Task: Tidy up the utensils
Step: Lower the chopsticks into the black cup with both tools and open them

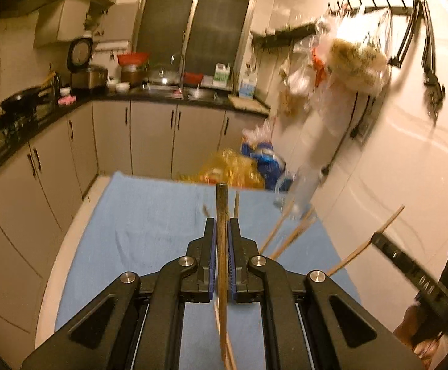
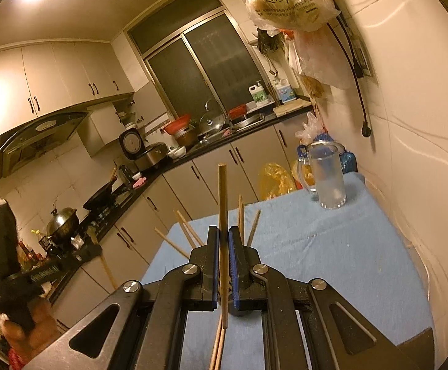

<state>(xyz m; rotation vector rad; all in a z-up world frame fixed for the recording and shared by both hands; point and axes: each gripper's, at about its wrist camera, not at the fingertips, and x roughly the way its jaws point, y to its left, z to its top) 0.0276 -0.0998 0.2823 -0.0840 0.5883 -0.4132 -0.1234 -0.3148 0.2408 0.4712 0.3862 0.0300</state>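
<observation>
My left gripper [image 1: 222, 226] is shut on a dark wooden chopstick [image 1: 222, 215] that stands upright between its blue pads, above the blue cloth [image 1: 150, 222]. My right gripper [image 2: 223, 236] is shut on a pale wooden chopstick [image 2: 223, 203], also upright. Several loose chopsticks [image 2: 187, 231] lie on the cloth just beyond the right gripper; they also show in the left wrist view [image 1: 288, 231]. A clear glass mug [image 2: 328, 175] stands upright at the far right corner of the table. The right gripper shows at the right edge of the left wrist view [image 1: 378, 240], holding its chopstick.
The table stands against a white tiled wall [image 2: 415, 160] on the right. Plastic bags [image 2: 288, 0] hang from wall hooks above the mug. Yellow and blue bags [image 1: 248, 166] sit past the table's far edge. Kitchen counters with pans [image 2: 100, 197] run along the left.
</observation>
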